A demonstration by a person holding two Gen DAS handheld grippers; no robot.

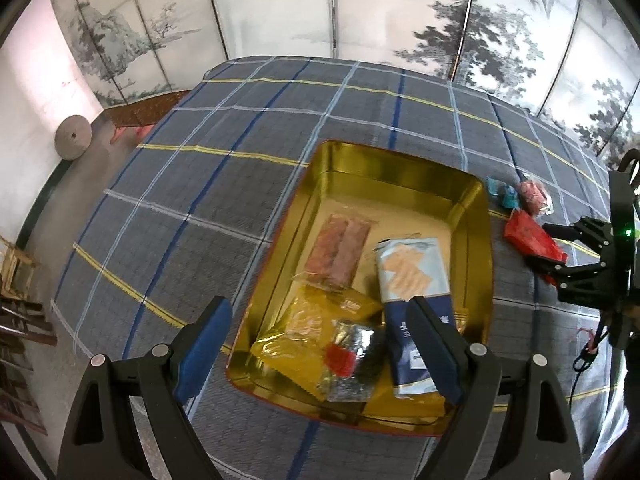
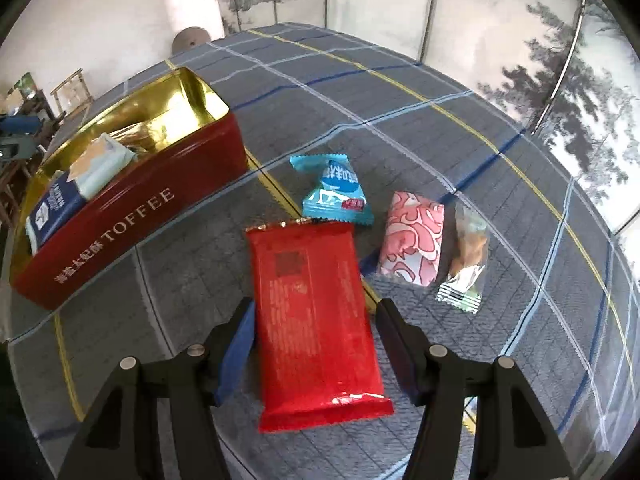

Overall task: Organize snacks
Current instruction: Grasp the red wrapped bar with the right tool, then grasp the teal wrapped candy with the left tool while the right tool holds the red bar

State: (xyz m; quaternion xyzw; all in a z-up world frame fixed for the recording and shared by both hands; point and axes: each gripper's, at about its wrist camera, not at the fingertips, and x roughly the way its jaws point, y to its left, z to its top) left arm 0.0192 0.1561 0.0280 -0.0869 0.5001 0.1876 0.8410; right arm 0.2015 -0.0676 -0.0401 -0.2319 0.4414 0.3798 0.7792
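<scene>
The right gripper straddles a flat red foil snack packet on the plaid cloth, its fingers spread with gaps either side. The left gripper hangs spread and empty over the open red-and-gold toffee tin, which holds several wrapped snacks. Beyond the packet lie a teal candy wrapper, a pink patterned one and a clear one.

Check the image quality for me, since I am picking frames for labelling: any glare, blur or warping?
Left wrist view: strong glare on the gold inside of the tin, fisheye bends the checked cloth, black corners. Right wrist view: same bending, red packet slightly soft with sheen at its near end, screen washed out.
</scene>
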